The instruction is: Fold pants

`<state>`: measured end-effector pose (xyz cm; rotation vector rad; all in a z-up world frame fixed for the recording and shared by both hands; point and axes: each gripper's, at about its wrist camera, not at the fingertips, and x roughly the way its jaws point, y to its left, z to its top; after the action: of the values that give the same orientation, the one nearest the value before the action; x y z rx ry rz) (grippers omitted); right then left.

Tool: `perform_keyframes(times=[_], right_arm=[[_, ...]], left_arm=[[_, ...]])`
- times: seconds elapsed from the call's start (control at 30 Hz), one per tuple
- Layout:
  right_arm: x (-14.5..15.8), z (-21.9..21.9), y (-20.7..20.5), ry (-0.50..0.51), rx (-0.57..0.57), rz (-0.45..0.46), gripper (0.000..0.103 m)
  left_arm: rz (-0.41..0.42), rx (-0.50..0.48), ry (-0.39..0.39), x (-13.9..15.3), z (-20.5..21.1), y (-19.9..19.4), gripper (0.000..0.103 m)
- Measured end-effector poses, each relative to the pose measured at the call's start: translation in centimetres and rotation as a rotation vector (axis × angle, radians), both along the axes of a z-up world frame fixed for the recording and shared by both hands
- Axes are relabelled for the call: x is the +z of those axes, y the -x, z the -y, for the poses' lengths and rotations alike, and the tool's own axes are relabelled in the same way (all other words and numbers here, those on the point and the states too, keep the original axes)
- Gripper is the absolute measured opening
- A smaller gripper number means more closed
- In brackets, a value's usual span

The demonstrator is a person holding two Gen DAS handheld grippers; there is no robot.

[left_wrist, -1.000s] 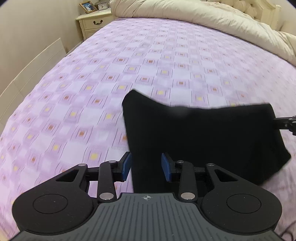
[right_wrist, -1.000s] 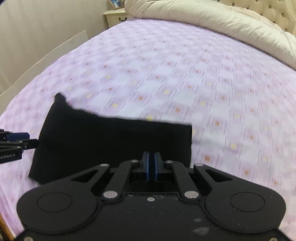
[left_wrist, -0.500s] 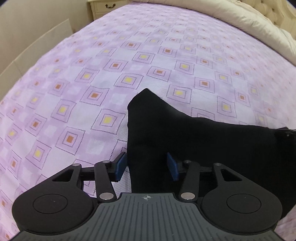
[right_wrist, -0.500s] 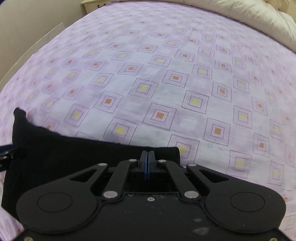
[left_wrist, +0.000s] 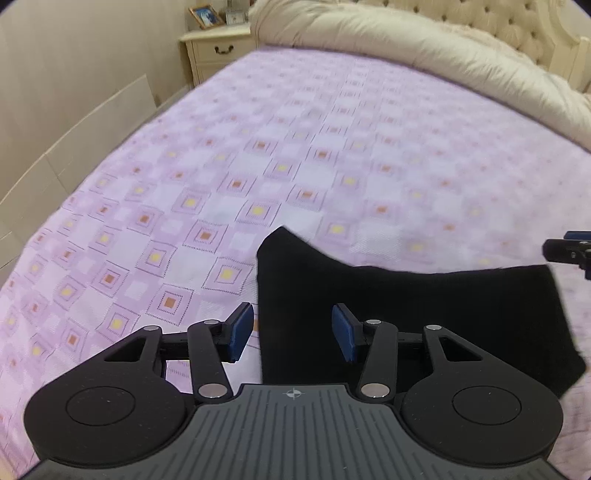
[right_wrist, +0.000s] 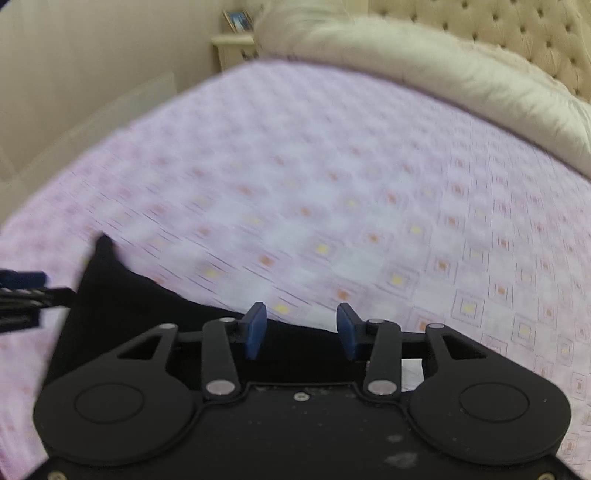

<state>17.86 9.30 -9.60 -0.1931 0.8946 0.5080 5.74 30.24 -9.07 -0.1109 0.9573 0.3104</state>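
Observation:
The black pants [left_wrist: 406, 310] lie folded into a flat block on the purple patterned bedspread [left_wrist: 258, 166]. My left gripper [left_wrist: 293, 332] is open, its blue pads either side of the block's left edge, just above it. My right gripper [right_wrist: 301, 328] is open and empty over the block's right end; the pants [right_wrist: 122, 306] show as a dark shape at lower left in the blurred right wrist view. The right gripper's tips [left_wrist: 569, 247] show at the right edge of the left wrist view, the left gripper's tips [right_wrist: 22, 291] at the left edge of the right wrist view.
A cream duvet [left_wrist: 424, 51] is bunched along the head of the bed below a tufted headboard [left_wrist: 498, 22]. A bedside table [left_wrist: 218, 51] with a photo frame stands at the far left corner. A wall [left_wrist: 74, 74] runs along the bed's left side.
My right gripper has opened and let go of the pants. Both grippers have lifted and tilted up, so more of the bed's far end shows. The pants lie still.

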Motion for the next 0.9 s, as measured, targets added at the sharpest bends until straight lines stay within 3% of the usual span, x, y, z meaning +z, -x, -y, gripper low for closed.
perform_keyframes(times=[0.07,0.23,0.33,0.5,0.7,0.9], right_arm=[[1.7,0.3,1.6,-0.019,-0.007,0.021,0.064],[4.5,2.0,5.8,-0.086,-0.033,0.011,0.065],[6.0,3.3,8.4,-0.093,-0.072,0.052,0.075],[7.8,6.1,11.8,-0.13,-0.077,-0.029,0.075],[9.3,8.8,14.7,-0.107,-0.104,-0.071,0.075],[10.8,10.0,16.7,-0.113,-0.083,-0.033,0.075]], left_arm=[[-0.007,0.008,-0.023,1.2,1.4,0.7,0.046],[0.02,0.068,-0.032,4.1,4.5,3.0,0.046],[0.014,0.093,-0.046,5.7,6.3,4.4,0.046],[-0.025,0.095,-0.072,7.8,9.5,6.3,0.046],[-0.016,0.14,-0.058,10.0,12.6,9.1,0.046],[0.007,0.141,-0.061,11.6,15.1,11.0,0.046]])
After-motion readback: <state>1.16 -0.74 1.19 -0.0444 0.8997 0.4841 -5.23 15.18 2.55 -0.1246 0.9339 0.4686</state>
